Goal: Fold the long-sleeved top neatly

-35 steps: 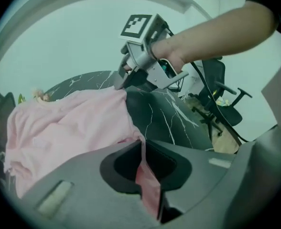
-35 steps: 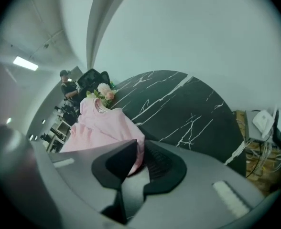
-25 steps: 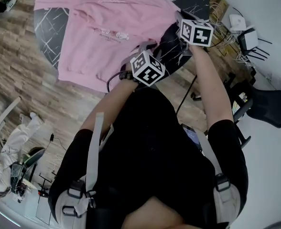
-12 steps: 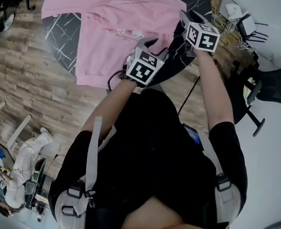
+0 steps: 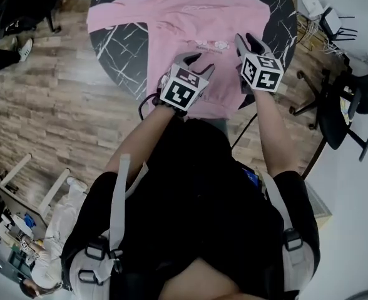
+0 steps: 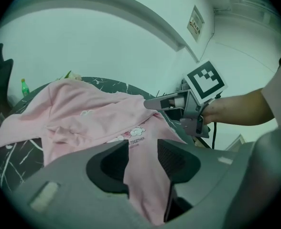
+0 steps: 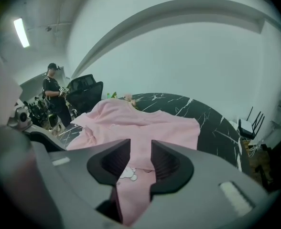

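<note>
Left claw (image 5: 196,64) just opened, right claw (image 5: 248,42) just narrowing. Both half-wide, top (image 5: 190,17) in the gaps, unpinched. Risk: uneven hem (image 5: 228,110) grabs skew the fold, or drag the top off the table (image 5: 118,39).

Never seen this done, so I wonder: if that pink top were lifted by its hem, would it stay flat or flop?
Probably flop: the pink top lies in soft wrinkles and folds. Likely light for its size, being just cloth. It may slide easily on the glossy table.
</note>
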The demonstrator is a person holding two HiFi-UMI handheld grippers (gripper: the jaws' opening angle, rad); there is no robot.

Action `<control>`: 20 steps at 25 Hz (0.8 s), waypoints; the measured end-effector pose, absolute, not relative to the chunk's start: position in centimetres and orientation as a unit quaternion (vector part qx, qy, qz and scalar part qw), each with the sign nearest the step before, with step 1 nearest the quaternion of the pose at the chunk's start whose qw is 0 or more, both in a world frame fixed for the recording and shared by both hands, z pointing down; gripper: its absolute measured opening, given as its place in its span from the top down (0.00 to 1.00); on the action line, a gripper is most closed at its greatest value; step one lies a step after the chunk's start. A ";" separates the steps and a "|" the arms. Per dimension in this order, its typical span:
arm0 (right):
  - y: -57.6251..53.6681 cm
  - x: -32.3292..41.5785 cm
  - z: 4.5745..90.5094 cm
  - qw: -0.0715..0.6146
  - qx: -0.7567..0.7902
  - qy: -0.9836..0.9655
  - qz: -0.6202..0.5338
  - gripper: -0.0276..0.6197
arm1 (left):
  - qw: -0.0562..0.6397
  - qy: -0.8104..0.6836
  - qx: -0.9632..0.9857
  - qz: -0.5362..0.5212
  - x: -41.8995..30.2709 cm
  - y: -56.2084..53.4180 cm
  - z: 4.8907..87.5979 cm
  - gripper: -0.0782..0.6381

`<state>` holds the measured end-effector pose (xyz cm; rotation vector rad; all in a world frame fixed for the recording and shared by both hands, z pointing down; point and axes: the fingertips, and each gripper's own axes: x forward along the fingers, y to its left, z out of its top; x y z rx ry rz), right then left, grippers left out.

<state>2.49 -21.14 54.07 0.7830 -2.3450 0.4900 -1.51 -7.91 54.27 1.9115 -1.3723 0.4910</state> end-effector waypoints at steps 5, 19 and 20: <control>-16.9 0.5 53.6 0.302 0.296 -0.888 0.181 0.75 | 0.365 -0.539 0.740 0.169 -5.6 -5.4 53.4 0.62; -8.6 -0.4 49.4 0.265 0.208 -0.927 0.167 0.78 | 0.371 -0.662 0.635 0.145 -12.0 4.3 51.1 0.64; -7.9 -0.5 49.0 0.261 0.202 -0.929 0.167 0.78 | 0.371 -0.671 0.626 0.144 -12.6 5.2 50.9 0.64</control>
